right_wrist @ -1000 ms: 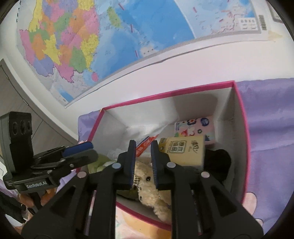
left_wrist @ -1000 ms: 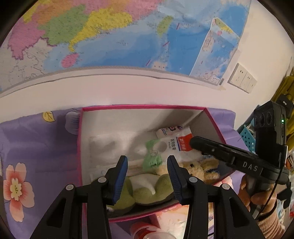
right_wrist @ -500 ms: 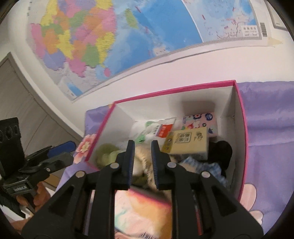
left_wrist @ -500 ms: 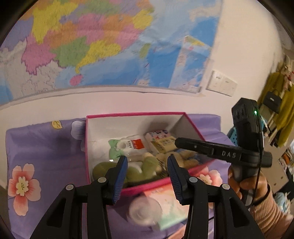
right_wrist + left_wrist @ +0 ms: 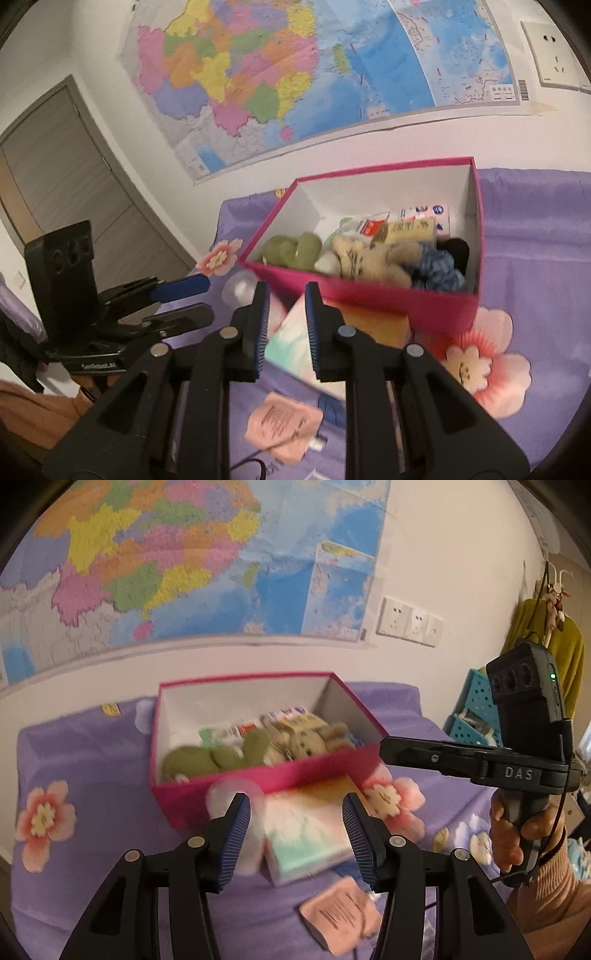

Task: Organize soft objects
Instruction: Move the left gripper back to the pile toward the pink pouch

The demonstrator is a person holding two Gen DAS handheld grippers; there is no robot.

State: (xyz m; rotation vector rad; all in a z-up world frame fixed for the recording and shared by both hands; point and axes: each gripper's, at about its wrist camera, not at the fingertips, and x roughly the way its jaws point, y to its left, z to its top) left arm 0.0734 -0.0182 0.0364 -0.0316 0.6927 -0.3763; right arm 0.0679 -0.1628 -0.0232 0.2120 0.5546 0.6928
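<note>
A pink box on the purple flowered cloth holds a green plush, a tan teddy bear and tissue packs; it also shows in the right wrist view, with a blue knitted item. My left gripper is open and empty, held above a pastel tissue pack in front of the box. My right gripper has a narrow gap between its jaws and holds nothing, above the same pack.
A round pale container lies by the box's front left corner. A pink packet lies nearer on the cloth. A map and wall sockets are behind. A blue basket stands at the right.
Both grippers have pulled back and up from inside the box to in front of it. The left jaws have stayed open; the right jaws have opened slightly.
</note>
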